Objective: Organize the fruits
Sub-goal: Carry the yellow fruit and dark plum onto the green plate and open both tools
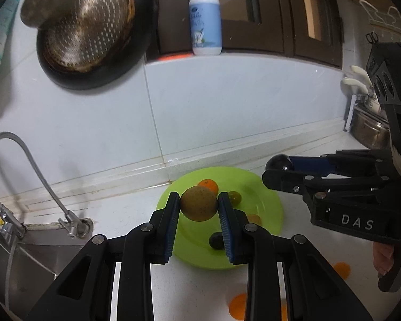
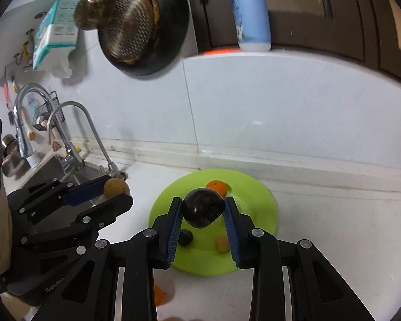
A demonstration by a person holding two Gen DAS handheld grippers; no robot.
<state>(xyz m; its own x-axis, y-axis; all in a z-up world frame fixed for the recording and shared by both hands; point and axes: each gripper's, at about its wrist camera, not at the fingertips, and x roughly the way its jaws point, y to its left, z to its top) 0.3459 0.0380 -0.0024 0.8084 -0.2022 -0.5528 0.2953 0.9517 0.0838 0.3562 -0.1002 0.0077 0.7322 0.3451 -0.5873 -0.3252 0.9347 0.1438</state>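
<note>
A lime-green plate (image 1: 264, 208) (image 2: 256, 200) lies on the white counter by the wall. My left gripper (image 1: 199, 204) is shut on a brown-green round fruit (image 1: 199, 206) and holds it above the plate's near left part; it also shows in the right wrist view (image 2: 116, 187). My right gripper (image 2: 203, 211) is shut on a dark purple plum (image 2: 203, 208) above the plate; in the left wrist view it shows at the right (image 1: 279, 163). On the plate lie an orange (image 1: 208, 185) (image 2: 217, 186), a small dark fruit (image 1: 216, 240) (image 2: 185, 237), a small yellow-orange fruit (image 2: 222, 243) and a green one (image 1: 234, 197).
Loose orange fruits (image 1: 238, 306) (image 1: 340, 269) lie on the counter in front of the plate. A sink (image 1: 26, 256) with a faucet (image 1: 34, 165) is at the left. A strainer in a black pan (image 1: 91, 26) hangs on the wall. A soap bottle (image 1: 205, 18) stands on the ledge.
</note>
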